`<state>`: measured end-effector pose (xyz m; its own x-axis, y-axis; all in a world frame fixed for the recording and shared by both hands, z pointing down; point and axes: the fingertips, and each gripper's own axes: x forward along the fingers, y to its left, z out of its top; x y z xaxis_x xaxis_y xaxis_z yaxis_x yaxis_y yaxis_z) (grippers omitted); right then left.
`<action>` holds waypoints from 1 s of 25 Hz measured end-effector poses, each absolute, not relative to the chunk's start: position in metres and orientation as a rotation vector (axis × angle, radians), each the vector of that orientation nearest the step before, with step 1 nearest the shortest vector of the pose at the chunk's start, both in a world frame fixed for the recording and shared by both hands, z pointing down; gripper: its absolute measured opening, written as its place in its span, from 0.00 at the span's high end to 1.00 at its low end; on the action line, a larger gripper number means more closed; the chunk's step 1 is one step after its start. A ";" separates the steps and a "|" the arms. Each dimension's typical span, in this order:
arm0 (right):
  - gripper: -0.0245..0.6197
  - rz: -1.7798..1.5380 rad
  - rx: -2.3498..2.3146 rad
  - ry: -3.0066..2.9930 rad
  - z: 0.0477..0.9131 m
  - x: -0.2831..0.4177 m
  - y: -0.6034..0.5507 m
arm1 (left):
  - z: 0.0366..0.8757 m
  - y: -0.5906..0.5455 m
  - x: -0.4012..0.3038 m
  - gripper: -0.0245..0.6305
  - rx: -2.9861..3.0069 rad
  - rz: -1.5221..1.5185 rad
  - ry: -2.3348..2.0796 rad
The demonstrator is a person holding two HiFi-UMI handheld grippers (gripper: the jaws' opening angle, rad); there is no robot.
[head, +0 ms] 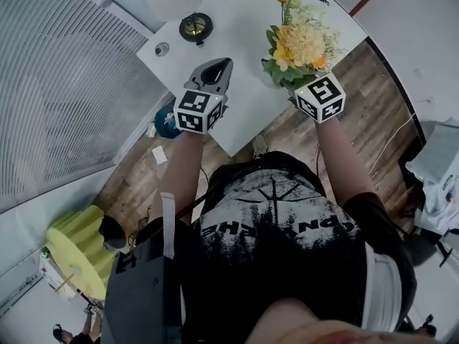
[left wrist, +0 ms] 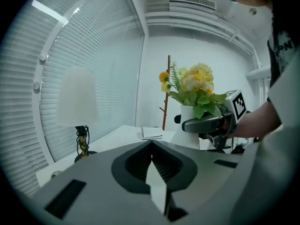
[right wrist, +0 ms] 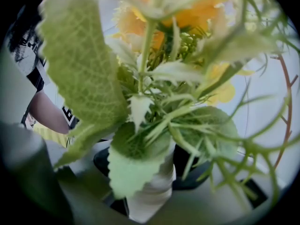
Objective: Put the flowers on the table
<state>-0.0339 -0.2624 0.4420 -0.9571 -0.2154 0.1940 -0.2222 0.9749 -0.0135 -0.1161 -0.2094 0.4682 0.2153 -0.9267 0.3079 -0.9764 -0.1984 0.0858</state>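
A bunch of yellow and orange flowers [head: 301, 45] with green leaves stands in a white vase [left wrist: 189, 114]. My right gripper [head: 290, 84] is shut on that vase [right wrist: 150, 196], one jaw on each side, over the near edge of the white table [head: 237, 34]. Leaves fill most of the right gripper view. Whether the vase's foot rests on the tabletop I cannot tell. My left gripper [head: 219, 74] hovers over the table to the left of the flowers, jaws shut together with nothing between them [left wrist: 152, 146].
A lamp with a white shade [left wrist: 77, 97] and a dark round base [head: 195, 27] stands at the table's far left. A notebook [left wrist: 152, 133] lies at the far side. A wooden stand [left wrist: 167, 93] rises behind the table. Blinds cover the window on the left.
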 end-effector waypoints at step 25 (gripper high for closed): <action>0.57 -0.003 0.091 -2.948 0.521 -0.132 -0.340 | 0.532 -0.260 -0.155 0.94 2.089 0.299 -1.798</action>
